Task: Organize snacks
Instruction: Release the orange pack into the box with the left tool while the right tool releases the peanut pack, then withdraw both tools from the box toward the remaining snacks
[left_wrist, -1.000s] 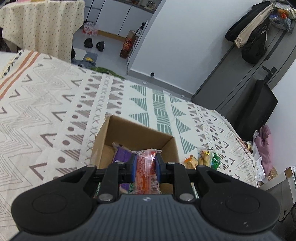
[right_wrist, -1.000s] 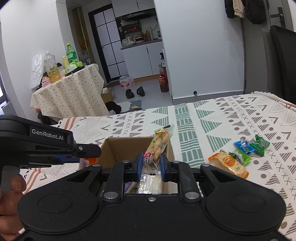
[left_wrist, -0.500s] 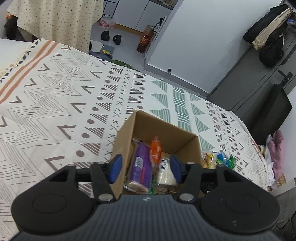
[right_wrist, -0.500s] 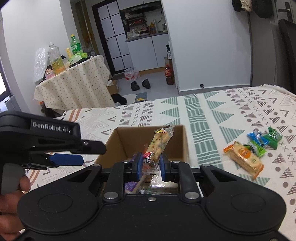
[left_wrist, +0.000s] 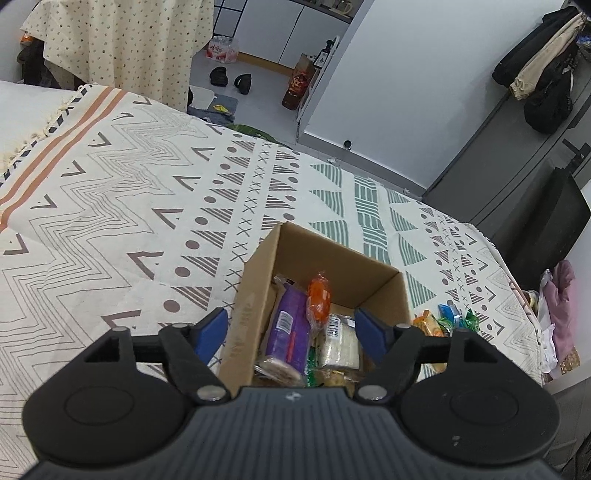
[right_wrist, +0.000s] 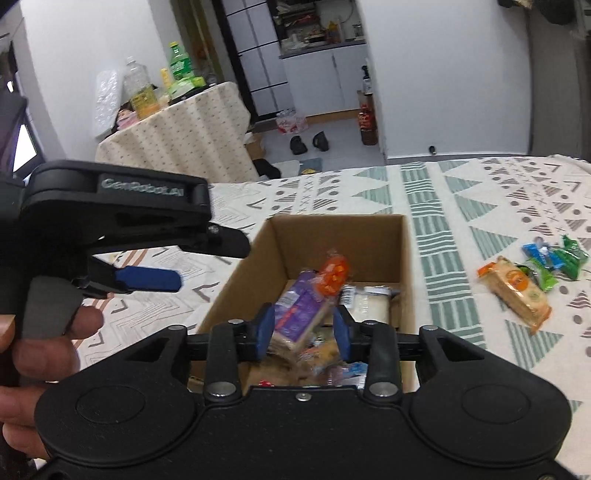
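Left gripper (left_wrist: 291, 328) is held with jaws wide apart, empty, over cardboard box (left_wrist: 255, 291). Right gripper (right_wrist: 303, 329) is held parted above purple snack pack (right_wrist: 299, 306) inside. Loose snacks (right_wrist: 517, 288) are seen at 3 o'clock of the box.

Snacks (left_wrist: 291, 325) lie in box (left_wrist: 243, 317); others (right_wrist: 517, 288) right of it.

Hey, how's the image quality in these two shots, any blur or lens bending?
Left wrist view: sharp, and the cardboard box and purple packet read clearly; the fisheye bows the wall edges. Right wrist view: motion blur smears the snacks between the right tool pads and the lettering on the left tool. Lighting is even and soft in both.
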